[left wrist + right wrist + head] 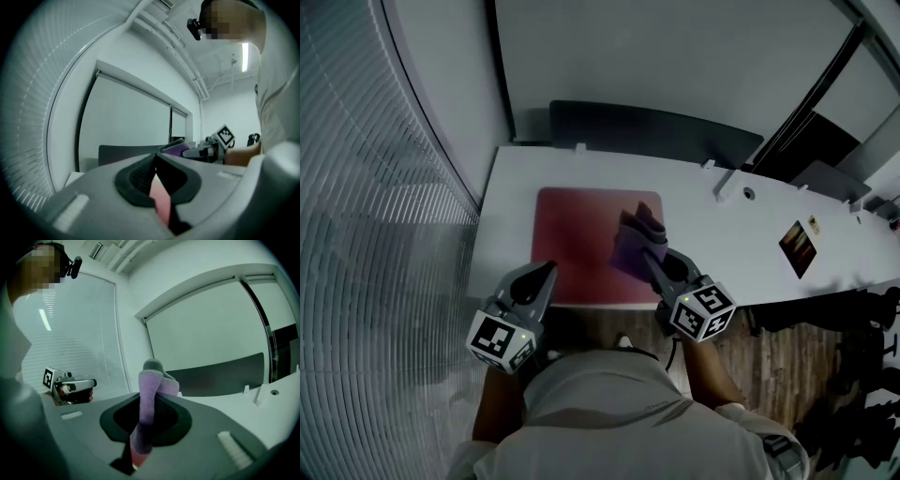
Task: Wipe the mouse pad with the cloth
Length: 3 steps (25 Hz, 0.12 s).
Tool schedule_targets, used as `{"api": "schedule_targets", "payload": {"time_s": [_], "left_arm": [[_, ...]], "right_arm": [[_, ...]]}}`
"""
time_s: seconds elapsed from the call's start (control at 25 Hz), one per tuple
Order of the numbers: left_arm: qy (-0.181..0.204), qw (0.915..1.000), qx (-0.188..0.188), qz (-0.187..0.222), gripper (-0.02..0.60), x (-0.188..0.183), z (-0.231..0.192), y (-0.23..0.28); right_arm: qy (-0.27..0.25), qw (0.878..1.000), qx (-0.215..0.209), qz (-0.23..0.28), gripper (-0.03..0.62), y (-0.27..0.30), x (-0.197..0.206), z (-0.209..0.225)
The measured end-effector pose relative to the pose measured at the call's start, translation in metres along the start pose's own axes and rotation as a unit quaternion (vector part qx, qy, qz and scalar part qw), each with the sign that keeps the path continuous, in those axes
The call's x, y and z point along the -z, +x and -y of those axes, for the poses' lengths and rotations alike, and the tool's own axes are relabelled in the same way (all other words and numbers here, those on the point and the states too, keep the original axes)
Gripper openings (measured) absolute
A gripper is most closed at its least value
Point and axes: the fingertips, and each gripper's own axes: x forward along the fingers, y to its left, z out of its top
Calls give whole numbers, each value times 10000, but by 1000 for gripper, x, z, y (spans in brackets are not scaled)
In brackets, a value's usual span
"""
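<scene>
I counted one mouse pad (577,234) and one cloth (628,246) on the one tabletop (722,246). There were two of my tools, the left hand-held gripper (549,270) and the right hand-held gripper (649,255). One small dark card (798,247) lay on it as well, and one dark panel (656,131) stood behind it.

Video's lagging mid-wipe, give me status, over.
Right gripper jaws shut on cloth, over right side of mouse pad. Left gripper jaws shut, empty, at pad's near left edge. Pad otherwise bare.
</scene>
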Motion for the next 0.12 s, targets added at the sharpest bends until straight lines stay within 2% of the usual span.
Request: {"api": "schedule_targets", "payload": {"time_s": [0.12], "left_arm": [[43, 10000, 16, 17, 0, -2, 2, 3]], "right_arm": [[11, 10000, 7, -7, 48, -2, 0, 1]]}}
